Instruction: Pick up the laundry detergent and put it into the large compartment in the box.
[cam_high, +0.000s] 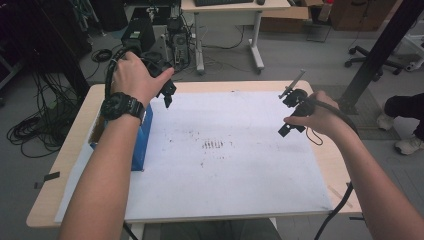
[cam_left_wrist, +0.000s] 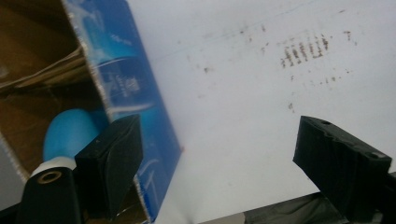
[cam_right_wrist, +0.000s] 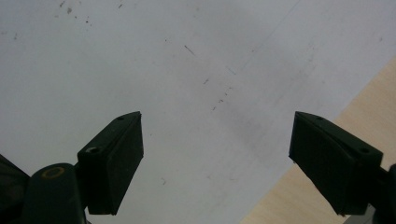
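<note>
High view: left gripper (cam_high: 167, 92) hangs over the far left of the white sheet (cam_high: 235, 175), just past the top corner of the blue box (cam_high: 141, 142), which sits at the sheet's left edge under the left forearm; nothing in the jaws. The hand on it wears a black watch (cam_high: 121, 106). Right gripper (cam_high: 291, 114) is held over the sheet's right edge, well apart from the box, cable trailing down past the table (cam_high: 332, 167) edge. Smudge marks (cam_high: 215, 145) sit mid-sheet between the two grippers. Left gripper view: jaws spread wide, empty – left one in front of the box's open side, right one over bare sheet. The box (cam_left_wrist: 133, 93) is open cardboard with a blue printed wall; a blue ball (cam_left_wrist: 67, 133) lies inside it, partly hidden behind the left jaw. Same smudges (cam_left_wrist: 303, 49) show beyond. Right gripper view: jaws spread wide, nothing between – sheet (cam_right_wrist: 187, 70) below, bare wood of the table (cam_right_wrist: 355, 107) at the right corner.
</note>
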